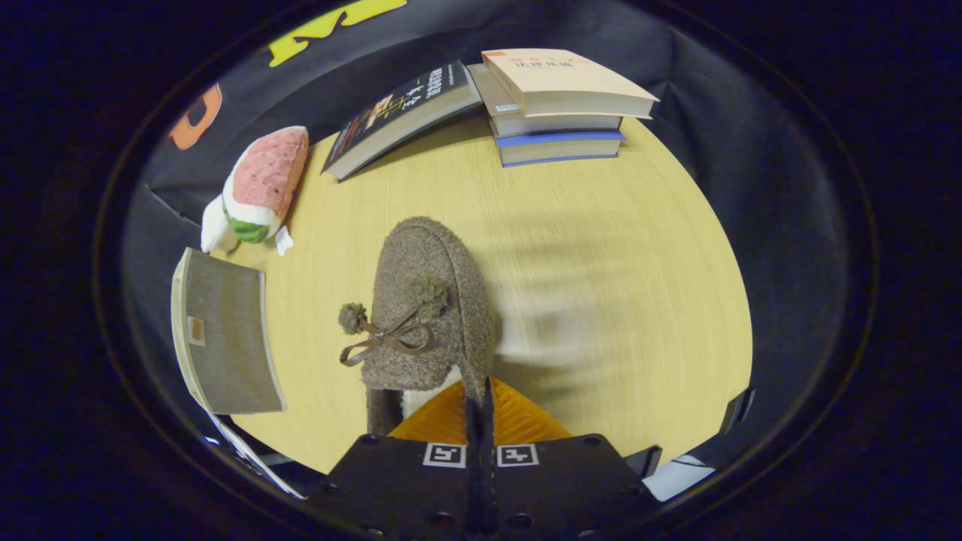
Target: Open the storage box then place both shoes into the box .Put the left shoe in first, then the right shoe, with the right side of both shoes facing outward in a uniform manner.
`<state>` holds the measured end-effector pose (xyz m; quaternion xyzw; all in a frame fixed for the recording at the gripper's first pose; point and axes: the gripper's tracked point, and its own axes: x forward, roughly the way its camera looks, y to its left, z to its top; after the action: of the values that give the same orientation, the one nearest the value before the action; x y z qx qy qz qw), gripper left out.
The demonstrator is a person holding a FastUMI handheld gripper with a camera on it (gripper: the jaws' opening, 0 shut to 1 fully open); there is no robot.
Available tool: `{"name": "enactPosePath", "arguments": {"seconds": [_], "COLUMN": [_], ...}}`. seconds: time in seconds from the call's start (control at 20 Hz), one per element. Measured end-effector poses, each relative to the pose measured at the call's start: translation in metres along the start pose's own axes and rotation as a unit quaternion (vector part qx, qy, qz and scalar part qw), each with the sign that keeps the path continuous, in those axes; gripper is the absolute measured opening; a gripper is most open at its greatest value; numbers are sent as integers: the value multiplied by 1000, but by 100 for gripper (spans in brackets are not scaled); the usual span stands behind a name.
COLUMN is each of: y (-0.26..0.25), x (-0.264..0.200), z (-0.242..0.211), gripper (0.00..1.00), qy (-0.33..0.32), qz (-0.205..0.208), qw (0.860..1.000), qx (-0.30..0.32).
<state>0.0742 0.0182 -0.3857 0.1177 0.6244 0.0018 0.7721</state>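
Now claw point(479, 391) pinches fuzzy shoe's point(428, 300) thin collar.

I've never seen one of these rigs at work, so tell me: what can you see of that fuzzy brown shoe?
The shoe is a slipper of brown, woolly-looking fabric with a pale lining at its opening. A thin brown ribbon bow with two pompoms sits on its upper. Its toe points away toward the books. It is just ahead of the gripper, whose fingers are closed together on the rim of its opening. Whether it rests on the wooden table or is lifted is unclear.
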Motion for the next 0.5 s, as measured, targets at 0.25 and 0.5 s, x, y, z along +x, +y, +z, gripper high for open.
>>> {"name": "enactPosePath", "arguments": {"seconds": [0.25,0.5], "y": [22,61], "x": [-52,-88], "z": [-2,10], "gripper": [1,0], "qy": [-27,-71], "qz": [5,-5], "qw": [999,997], "qx": [20,38]}}
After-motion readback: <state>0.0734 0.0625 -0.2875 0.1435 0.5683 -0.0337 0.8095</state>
